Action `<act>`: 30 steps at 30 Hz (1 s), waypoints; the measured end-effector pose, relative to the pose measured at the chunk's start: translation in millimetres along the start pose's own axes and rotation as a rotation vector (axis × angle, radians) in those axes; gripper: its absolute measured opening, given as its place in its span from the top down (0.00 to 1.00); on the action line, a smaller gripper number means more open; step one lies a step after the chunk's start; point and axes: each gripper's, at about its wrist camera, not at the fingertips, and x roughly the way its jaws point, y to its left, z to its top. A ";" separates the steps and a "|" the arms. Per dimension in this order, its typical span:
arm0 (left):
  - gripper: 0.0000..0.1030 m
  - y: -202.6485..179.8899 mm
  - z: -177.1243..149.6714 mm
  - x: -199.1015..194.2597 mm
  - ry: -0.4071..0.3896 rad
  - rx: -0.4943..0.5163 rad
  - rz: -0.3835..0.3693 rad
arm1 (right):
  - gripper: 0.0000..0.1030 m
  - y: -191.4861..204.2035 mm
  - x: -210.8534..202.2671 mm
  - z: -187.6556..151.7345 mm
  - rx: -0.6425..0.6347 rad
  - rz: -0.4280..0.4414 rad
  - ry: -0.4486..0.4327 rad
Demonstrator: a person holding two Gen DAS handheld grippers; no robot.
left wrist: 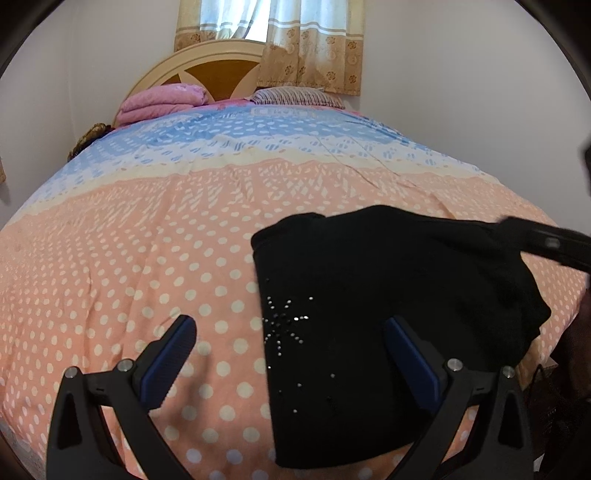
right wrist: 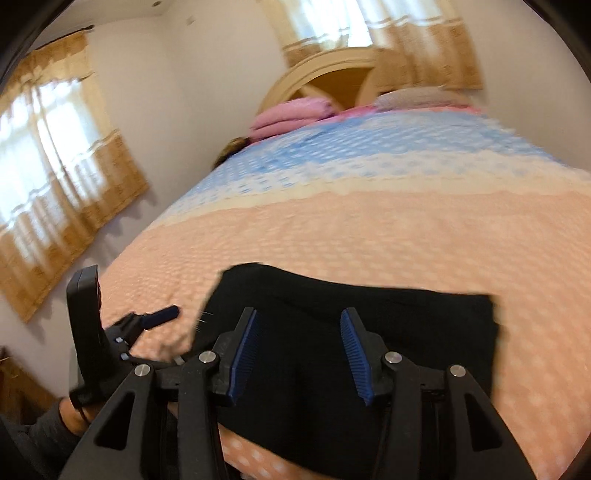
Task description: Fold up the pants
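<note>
Both grippers' fingers apart, empty: black pants (left wrist: pixel 388 332) under left gripper (left wrist: pixel 291 328), right gripper (right wrist: pixel 299 325).

**Obscured and Truncated Regions**

The right wrist view was smeared by motion blur; the bedspread (right wrist: pixel 369 236) dots were barely resolved. The pants (left wrist: pixel 369 332) were cut off at the lower edge. The right gripper (left wrist: pixel 550 243) was blurred and truncated at the frame's right side.

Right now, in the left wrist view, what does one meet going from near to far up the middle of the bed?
Left gripper, open → black pants → peach polka-dot band of the bedspread → blue band of the bedspread → striped pillow → wooden headboard → curtained window.
</note>
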 end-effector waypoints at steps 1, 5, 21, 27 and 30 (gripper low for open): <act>0.00 -1.0 -0.4 -0.4 -0.001 0.008 -0.003 | 0.52 -2.3 15.6 3.0 0.019 0.012 0.035; 0.00 -5.1 -5.8 8.2 0.028 0.027 -0.008 | 0.52 -30.3 64.3 4.0 0.089 -0.048 0.136; 0.00 -32.4 -18.6 4.6 0.063 0.092 -0.073 | 0.46 -42.4 -41.3 -85.7 0.063 -0.109 0.071; 0.00 -25.2 -20.2 -2.0 0.058 0.084 -0.069 | 0.46 -51.1 -56.1 -81.0 0.111 -0.047 0.048; 0.00 -15.0 -13.3 -10.9 0.025 0.074 -0.061 | 0.46 -61.7 -74.7 -73.2 0.155 -0.050 -0.035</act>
